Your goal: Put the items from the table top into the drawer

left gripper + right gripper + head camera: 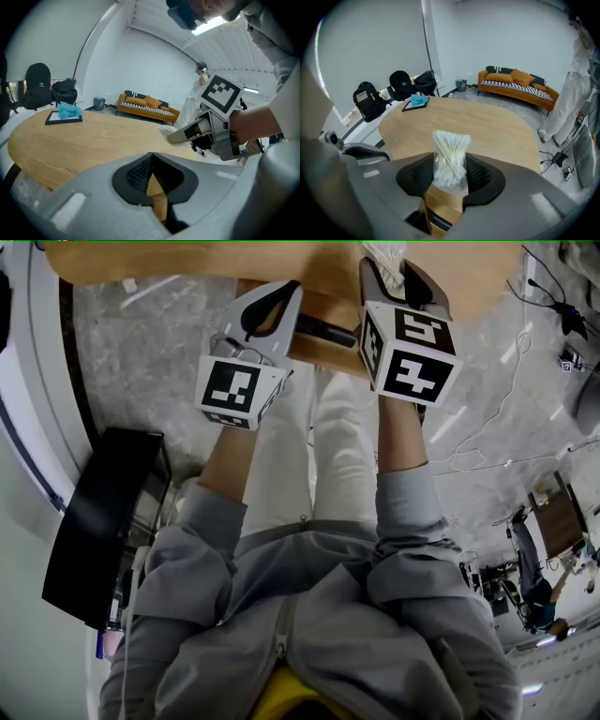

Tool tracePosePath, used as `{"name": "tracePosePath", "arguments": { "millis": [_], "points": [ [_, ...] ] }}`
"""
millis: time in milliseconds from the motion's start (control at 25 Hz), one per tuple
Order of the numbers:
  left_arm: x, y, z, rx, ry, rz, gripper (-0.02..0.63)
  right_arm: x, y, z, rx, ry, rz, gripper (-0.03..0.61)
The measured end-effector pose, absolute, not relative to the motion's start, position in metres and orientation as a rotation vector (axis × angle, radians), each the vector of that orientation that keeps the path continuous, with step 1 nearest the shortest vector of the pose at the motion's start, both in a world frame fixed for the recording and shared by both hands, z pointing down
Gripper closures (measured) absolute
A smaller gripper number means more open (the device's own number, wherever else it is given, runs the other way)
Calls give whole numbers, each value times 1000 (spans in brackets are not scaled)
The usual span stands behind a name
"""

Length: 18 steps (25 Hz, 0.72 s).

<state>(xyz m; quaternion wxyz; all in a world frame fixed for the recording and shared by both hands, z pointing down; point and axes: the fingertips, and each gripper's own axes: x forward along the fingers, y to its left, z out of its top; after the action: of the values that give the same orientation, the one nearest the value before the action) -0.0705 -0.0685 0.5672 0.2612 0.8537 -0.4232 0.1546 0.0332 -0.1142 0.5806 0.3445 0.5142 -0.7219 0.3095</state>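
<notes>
grey sleeves (403, 521) lie closest in the head view; left gripper (289, 292) and right gripper (394, 268) reach over the table (187, 263) edge. left gripper view: its jaws are closed together, nothing between them. right gripper view: its jaws press on a bag of swabs (451, 157), held upright above the table's near edge.

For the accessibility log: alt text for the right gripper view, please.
The right tongs grip a clear bag of cotton swabs in front of a rounded wooden table; backpacks and an orange sofa stand beyond it.
</notes>
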Motion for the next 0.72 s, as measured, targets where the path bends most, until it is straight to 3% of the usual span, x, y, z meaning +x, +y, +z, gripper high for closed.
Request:
{"name": "tracePosePath", "arguments": {
  "millis": [400, 720],
  "points": [
    [-72, -38, 571, 2291, -1127, 444, 607, 22, -40, 556, 1144, -1965, 623, 410],
    [-73, -20, 578, 2281, -1107, 454, 607, 8, 26, 602, 908, -1930, 450, 408]
  ]
}}
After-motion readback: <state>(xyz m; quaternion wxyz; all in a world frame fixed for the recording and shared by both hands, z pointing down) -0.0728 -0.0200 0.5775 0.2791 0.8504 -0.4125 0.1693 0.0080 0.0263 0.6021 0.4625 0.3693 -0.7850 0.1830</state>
